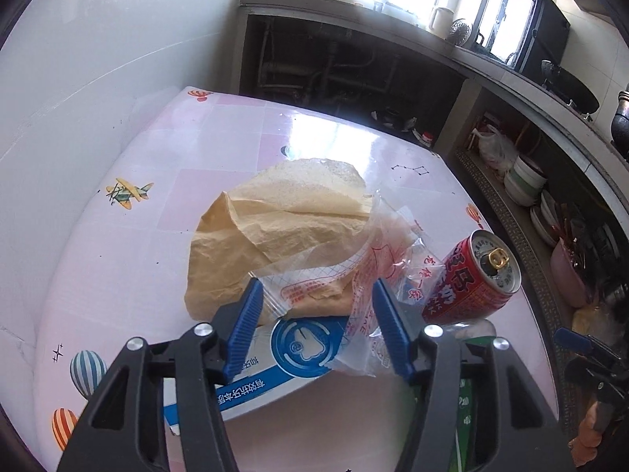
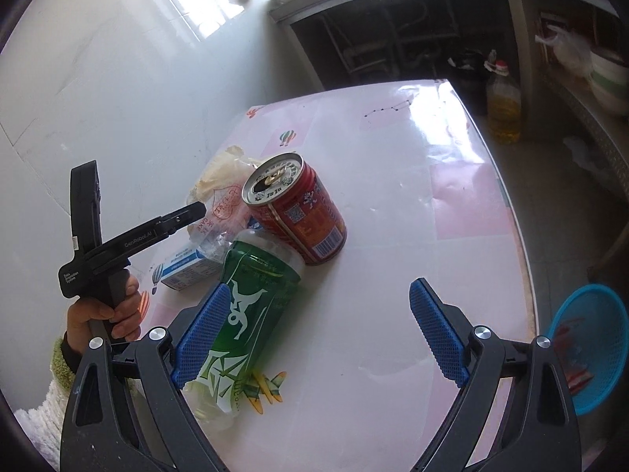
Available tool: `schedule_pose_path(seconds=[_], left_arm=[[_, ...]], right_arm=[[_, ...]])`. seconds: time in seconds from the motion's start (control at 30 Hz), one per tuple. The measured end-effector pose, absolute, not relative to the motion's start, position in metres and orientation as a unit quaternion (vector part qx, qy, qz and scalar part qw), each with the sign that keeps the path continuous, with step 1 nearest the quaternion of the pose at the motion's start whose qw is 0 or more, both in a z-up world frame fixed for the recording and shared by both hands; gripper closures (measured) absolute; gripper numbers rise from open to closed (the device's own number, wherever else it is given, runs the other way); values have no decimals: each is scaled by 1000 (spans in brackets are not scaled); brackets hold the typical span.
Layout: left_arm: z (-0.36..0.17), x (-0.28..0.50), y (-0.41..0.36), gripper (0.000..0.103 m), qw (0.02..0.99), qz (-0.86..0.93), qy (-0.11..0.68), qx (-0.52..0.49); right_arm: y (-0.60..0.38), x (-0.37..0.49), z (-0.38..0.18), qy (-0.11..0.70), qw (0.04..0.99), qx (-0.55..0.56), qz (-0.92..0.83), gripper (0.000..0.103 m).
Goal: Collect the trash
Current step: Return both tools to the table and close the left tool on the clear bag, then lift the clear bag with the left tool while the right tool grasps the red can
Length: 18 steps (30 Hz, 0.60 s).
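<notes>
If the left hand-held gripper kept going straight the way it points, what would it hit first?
Most likely the clear plastic wrapper, which already lies between the open fingers of the left hand-held gripper, over the tan paper. The red can sits off to the right, out of line.

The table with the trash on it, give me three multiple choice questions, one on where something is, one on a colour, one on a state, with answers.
1. Where is the blue basket?
A. past the table's right edge, lower down
B. on the table
C. on the counter

2. What colour is the can?
A. blue
B. red
C. silver all over

3. How do the right gripper's fingers stand?
A. shut on the can
C. open, gripping nothing
B. shut on the green bottle

Answers: 1 A, it shows beyond the tabletop's edge. 2 B, its side is red. 3 C, the fingers stand wide apart, the green bottle beside one of them.
</notes>
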<state>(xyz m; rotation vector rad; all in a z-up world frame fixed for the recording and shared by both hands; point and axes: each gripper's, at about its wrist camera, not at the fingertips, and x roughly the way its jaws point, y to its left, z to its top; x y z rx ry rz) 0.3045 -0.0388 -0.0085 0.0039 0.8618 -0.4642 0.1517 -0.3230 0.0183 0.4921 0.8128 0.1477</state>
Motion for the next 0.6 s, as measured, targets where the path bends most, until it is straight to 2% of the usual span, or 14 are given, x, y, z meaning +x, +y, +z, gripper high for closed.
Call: schedule_pose_path(seconds=[0.03,0.2,0.3,0.4,0.6], left_arm=[[-10,303,-39,57,883,-219,414,6],[-16,300,-33,85,881,-210,423,6],[-17,297,-29,97,881,-210,425,4],[-17,292,-27,103,882,-213,421,5],[-12,284,-21,103,887,-221,405,-7]], right_arm=[[-324,153,17,392,886,238,71,15],[-326,151,15,392,884,246,71,15],[-329,149,15,391,883,249,69,15],[-331,146,15,390,884,250,67,15],[-332,148,22,382,888,246,65,15]])
